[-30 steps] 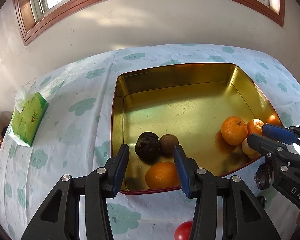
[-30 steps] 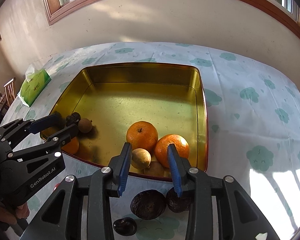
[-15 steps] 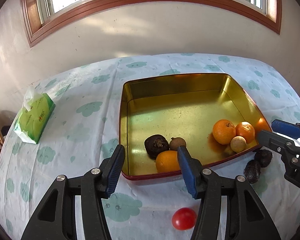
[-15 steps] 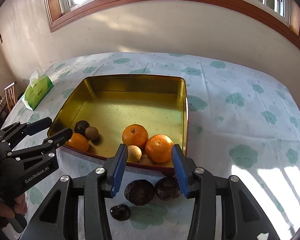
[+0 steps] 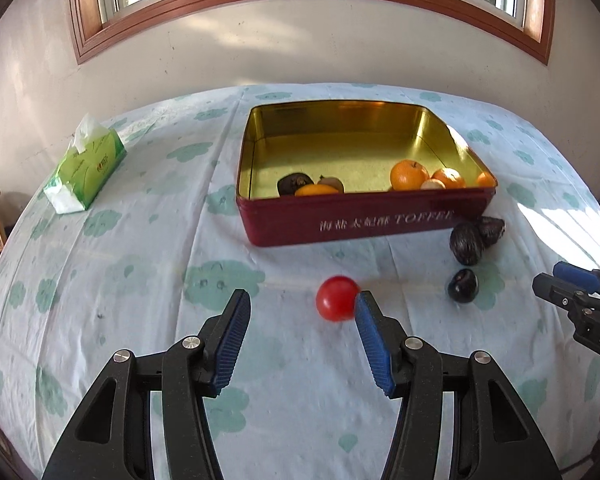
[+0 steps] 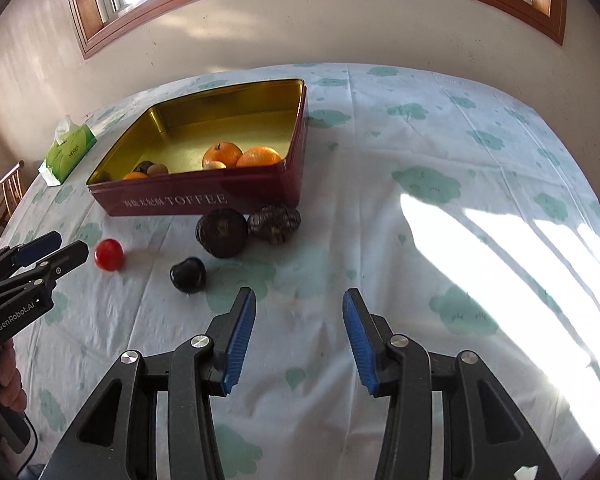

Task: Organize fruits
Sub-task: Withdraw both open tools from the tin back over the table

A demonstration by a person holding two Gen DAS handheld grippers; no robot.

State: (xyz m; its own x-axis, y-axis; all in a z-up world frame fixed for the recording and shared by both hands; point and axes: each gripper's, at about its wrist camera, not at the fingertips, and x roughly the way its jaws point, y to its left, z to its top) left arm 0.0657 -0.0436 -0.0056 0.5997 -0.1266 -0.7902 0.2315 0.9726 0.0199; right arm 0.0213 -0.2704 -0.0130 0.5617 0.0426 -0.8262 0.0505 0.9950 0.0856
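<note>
Red fruit (image 5: 336, 298) (loose) sits near tin (image 5: 364, 216) edge.

From your left wrist view, the tin (image 5: 364, 216) sits at twelve o'clock with oranges (image 5: 409, 175) inside, the tissue box (image 5: 86, 168) at ten, the tomato (image 5: 337, 298) before the tin, three dark fruits (image 5: 466, 245) at two.

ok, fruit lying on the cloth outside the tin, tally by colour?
Red fruit: 1
Dark wrinkled fruit: 2
Dark glossy fruit: 1
Total: 4 outside the tin
</note>
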